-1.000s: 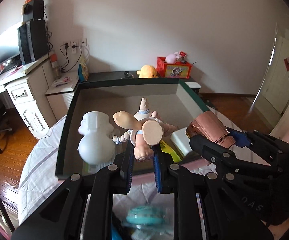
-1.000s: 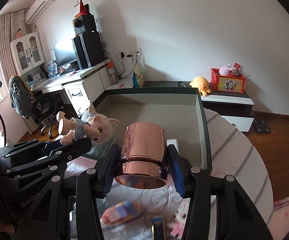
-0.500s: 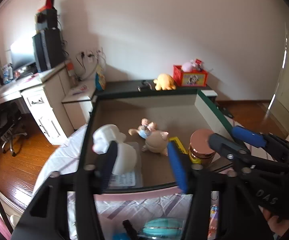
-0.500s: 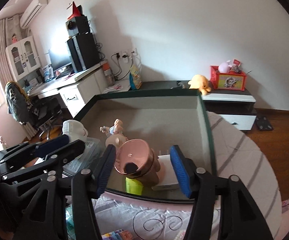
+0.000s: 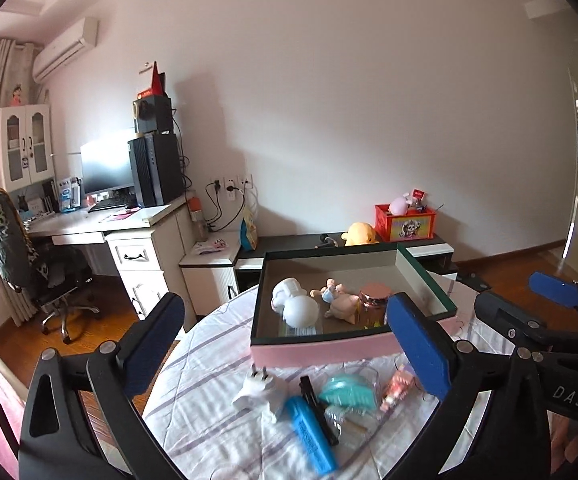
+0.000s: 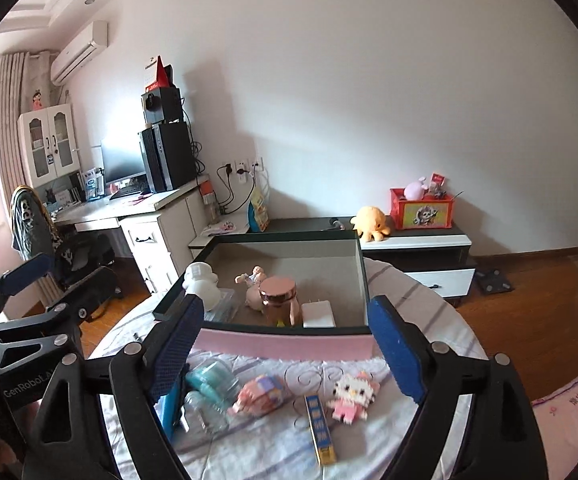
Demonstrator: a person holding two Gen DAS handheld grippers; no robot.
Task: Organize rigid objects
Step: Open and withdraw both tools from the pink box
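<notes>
Left wrist: left tongs (image 5: 289,344) apart, just been opening, empty (doll (image 5: 339,300) lies in box (image 5: 321,346)).
Right wrist: right tongs (image 6: 285,344) apart, just been opening, empty; copper jar (image 6: 277,300) in box.

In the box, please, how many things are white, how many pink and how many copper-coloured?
In the box:
White: 2 (figure, flat block)
Pink: 1 (pig doll)
Copper: 1 (jar)
Total: 4
</notes>
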